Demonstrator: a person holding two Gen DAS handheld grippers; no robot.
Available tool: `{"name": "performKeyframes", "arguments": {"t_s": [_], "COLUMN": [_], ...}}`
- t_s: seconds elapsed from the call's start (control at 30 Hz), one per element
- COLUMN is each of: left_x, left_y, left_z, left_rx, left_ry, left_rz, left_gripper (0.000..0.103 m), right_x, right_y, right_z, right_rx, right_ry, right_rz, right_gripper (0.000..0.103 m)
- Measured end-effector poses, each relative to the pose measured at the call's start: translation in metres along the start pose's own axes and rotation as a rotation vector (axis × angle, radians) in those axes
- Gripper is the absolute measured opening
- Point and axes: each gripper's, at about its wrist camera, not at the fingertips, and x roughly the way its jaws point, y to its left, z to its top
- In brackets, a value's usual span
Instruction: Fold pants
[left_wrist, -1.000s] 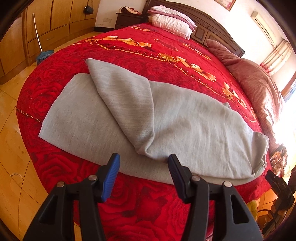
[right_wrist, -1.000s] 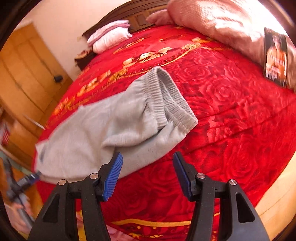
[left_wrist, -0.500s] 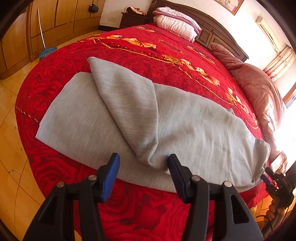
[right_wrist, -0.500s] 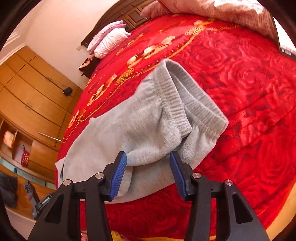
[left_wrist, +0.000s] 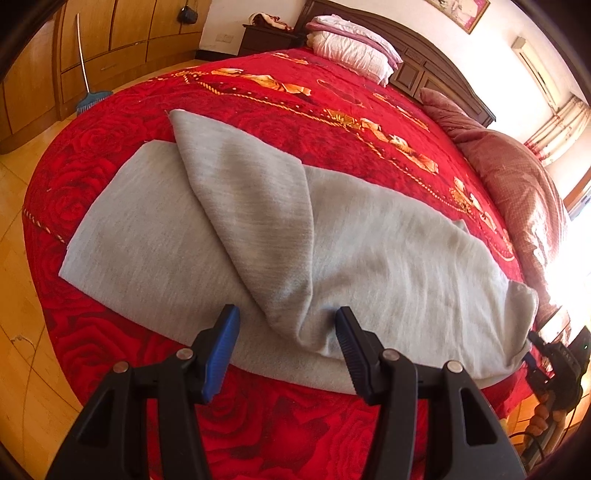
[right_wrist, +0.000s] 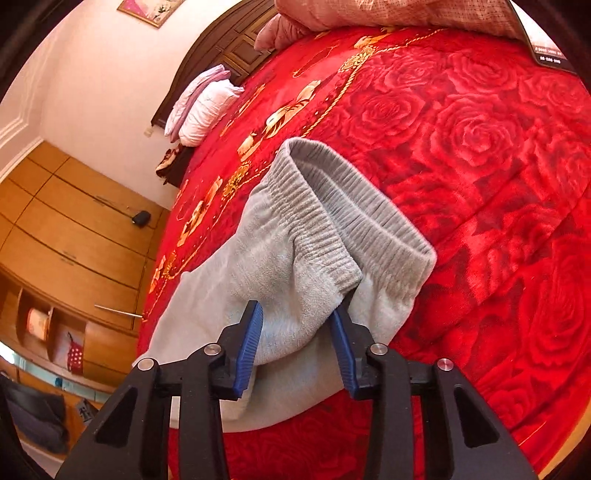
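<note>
**Grey pants on the red bed**

The bed (left_wrist: 332, 96) carries the pants (left_wrist: 388, 258) along its near edge (one leg folded across the other). The right gripper (right_wrist: 297, 345) has a bunched fold by the waistband (right_wrist: 369, 218) between its parted fingers. The left gripper (left_wrist: 286, 345) hangs spread over the crotch fold.

Light grey fleece pants (left_wrist: 332, 251) spread flat across red bedspread (left_wrist: 332, 122); one leg folded over, tip toward 11 o'clock; ribbed elastic waistband (right_wrist: 354, 210) gaping open toward 1 o'clock.
</note>
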Motion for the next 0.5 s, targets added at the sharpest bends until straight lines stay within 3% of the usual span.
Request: {"name": "performKeyframes", "arguments": {"t_s": [0.1, 0.13, 0.17, 0.23, 0.27, 0.33, 0.5], "left_x": [0.003, 0.003, 0.003, 0.001, -0.001, -0.005, -0.019], "left_y": [-0.002, -0.003, -0.004, -0.006, -0.007, -0.009, -0.010], "left_z": [0.000, 0.000, 0.000, -0.001, -0.001, 0.000, 0.003], "left_rx": [0.010, 0.014, 0.020, 0.039, 0.046, 0.057, 0.048], "left_ry": [-0.002, -0.003, -0.006, -0.013, -0.018, -0.037, -0.075], "left_rz": [0.012, 0.015, 0.019, 0.012, 0.009, 0.007, -0.026], "left_gripper": [0.056, 0.055, 0.049, 0.028, 0.025, 0.016, 0.011], "right_x": [0.001, 0.001, 0.000, -0.004, -0.007, -0.020, -0.053], "right_y": [-0.001, -0.002, -0.002, -0.002, -0.001, 0.002, 0.019], "right_z": [0.000, 0.000, 0.000, 0.001, 0.003, 0.005, 0.012], "right_rx": [0.017, 0.020, 0.019, 0.011, 0.008, -0.007, -0.059], "right_ry": [-0.007, -0.012, -0.020, -0.042, -0.054, -0.089, -0.164], "right_rz": [0.002, -0.006, -0.021, -0.032, -0.028, -0.022, -0.010], "right_gripper": [0.038, 0.031, 0.021, 0.014, 0.009, 0.006, 0.004]}}
